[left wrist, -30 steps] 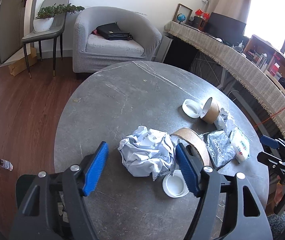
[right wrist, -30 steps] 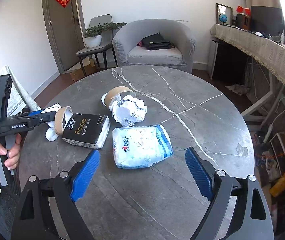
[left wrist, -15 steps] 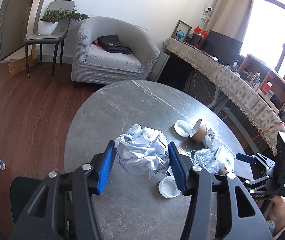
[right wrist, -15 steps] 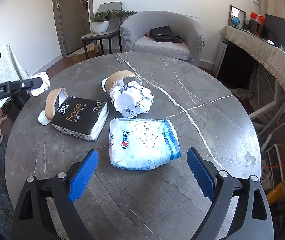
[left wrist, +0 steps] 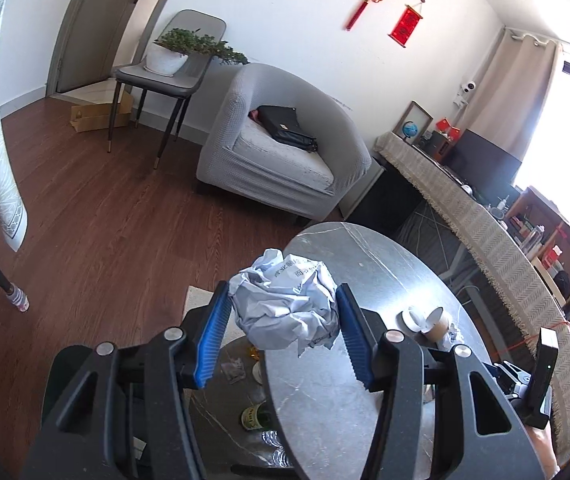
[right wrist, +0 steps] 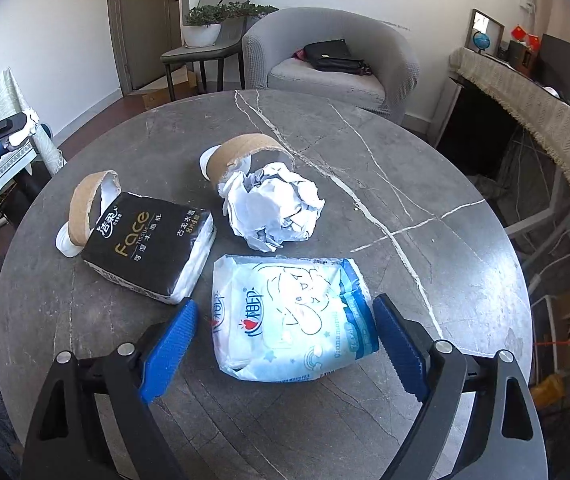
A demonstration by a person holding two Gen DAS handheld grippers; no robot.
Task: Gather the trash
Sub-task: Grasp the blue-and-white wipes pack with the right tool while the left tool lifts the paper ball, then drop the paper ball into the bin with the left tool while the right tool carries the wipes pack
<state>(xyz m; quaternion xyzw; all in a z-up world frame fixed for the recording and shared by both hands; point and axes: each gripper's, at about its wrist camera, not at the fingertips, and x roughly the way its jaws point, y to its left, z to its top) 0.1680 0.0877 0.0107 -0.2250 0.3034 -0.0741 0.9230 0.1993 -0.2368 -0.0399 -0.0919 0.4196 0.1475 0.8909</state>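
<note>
Our left hand-held gripper [left wrist: 285, 334] is clamped on a crumpled paper ball [left wrist: 285, 308], both blue pads pressed into its sides, and we hold the ball in the air over the near edge of the round grey marble bench [left wrist: 397, 288], with the wooden floor [left wrist: 97, 232] visible beyond it. Below that edge, on a lower dark surface, we see a green bottle [left wrist: 253, 417] and some small scraps we cannot make out. Farther along the bench in the left wrist view lie a brown paper cup [left wrist: 439, 322] on its side and a white lid [left wrist: 411, 317] just beside it. Our right hand-held gripper [right wrist: 285, 344] sits low over the bench top with its jaws apart; they have just been closing, and the blue and white tissue pack [right wrist: 291, 320] lies flat on the bench between them. The right pad looks to be at the pack's side, while a gap shows between the left pad and the pack. Just beyond that pack we see a second crumpled paper ball [right wrist: 275, 210] resting against an overturned brown cup [right wrist: 241, 154]. To the left of it lies a black tissue pack [right wrist: 149, 248], touching another torn brown cup [right wrist: 89, 208] at its far corner. A grey armchair [right wrist: 331, 52] stands beyond the bench.
</note>
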